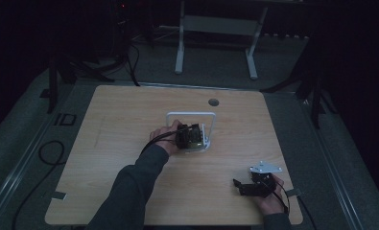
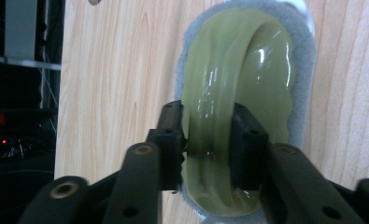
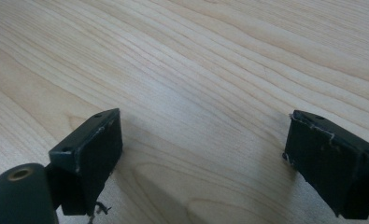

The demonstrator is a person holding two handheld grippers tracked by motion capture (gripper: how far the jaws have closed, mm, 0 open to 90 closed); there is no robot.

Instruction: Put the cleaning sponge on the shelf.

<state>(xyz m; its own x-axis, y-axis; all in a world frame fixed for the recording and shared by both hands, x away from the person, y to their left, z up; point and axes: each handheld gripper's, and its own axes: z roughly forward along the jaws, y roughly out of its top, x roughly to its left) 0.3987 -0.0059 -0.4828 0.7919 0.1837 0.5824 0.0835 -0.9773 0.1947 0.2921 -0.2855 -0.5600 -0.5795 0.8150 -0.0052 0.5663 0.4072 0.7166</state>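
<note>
The left tool (image 2: 206, 140) is pinching a soft, shiny, yellow-green thing (image 2: 238, 84). Its 2 black jaws press on a fold of that thing, 1 jaw on each side, and the gap between them is small. The yellow-green thing has a fuzzy grey edge (image 2: 303, 60) all around it. It lies flat on the wood table (image 2: 117, 70). Its long way runs straight out from the tool, away from the jaws. Past its far end, a bit of white rim (image 2: 308, 14) peeks out.

From the high view, the left tool (image 1: 191, 135) is near the middle of the table (image 1: 129, 120), and the left hand (image 1: 165, 136) holds it from behind. A white bar frame (image 1: 191, 114) stands just past the tool and bends around it. What the tool holds is too dark to make out from up there.

The right tool (image 3: 203, 154) is spread wide. Its 2 jaws are far apart and there is just bare wood (image 3: 196, 70) between them. It holds nothing. I cannot tell if the jaw tips touch the table.

In the high view the right tool (image 1: 244, 186) is near the close right corner of the table, in the right hand (image 1: 268, 199). It is well apart from the left tool. A small round hole (image 1: 213, 102) is in the table near the far edge. Beyond the table stands a white stand with 2 legs (image 1: 216, 28) on the dark floor.
</note>
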